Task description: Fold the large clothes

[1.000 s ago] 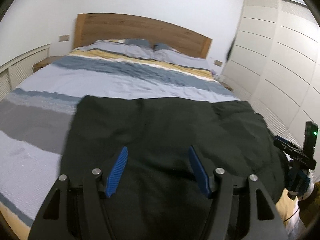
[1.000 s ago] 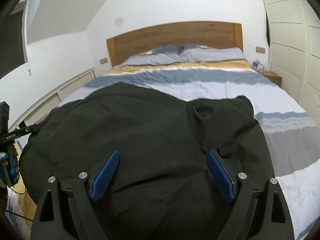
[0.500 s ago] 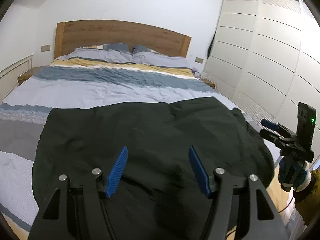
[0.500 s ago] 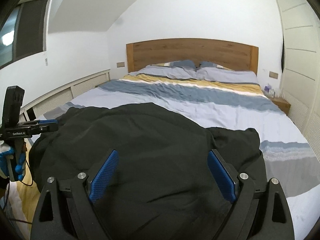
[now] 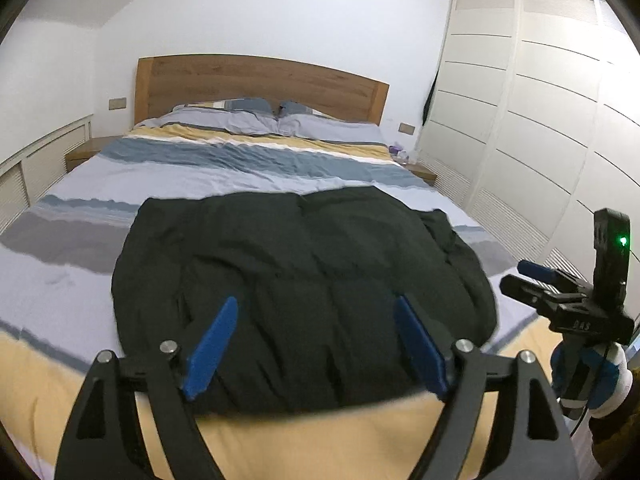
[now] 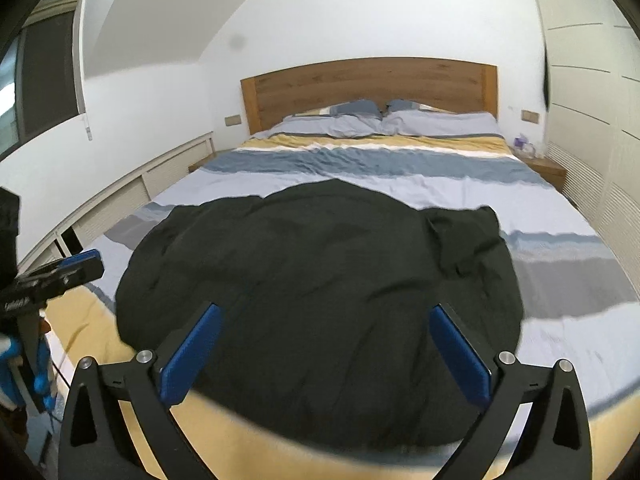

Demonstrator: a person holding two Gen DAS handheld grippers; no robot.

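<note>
A large dark garment [image 5: 304,280] lies spread and rumpled across the foot half of the striped bed [image 5: 224,168], filling the centre of both frames. The left gripper [image 5: 316,336] at lower centre has its blue fingers [image 5: 212,344] wide apart, holding nothing. The right gripper [image 6: 326,344] likewise stands wide open and empty; wooden headboard [image 6: 372,84] at upper centre.

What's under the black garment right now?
The black garment lies on the striped duvet, covering its grey and yellow bands near the foot. Whether anything else sits beneath it cannot be seen. Both sets of jaws are open, holding nothing.
</note>
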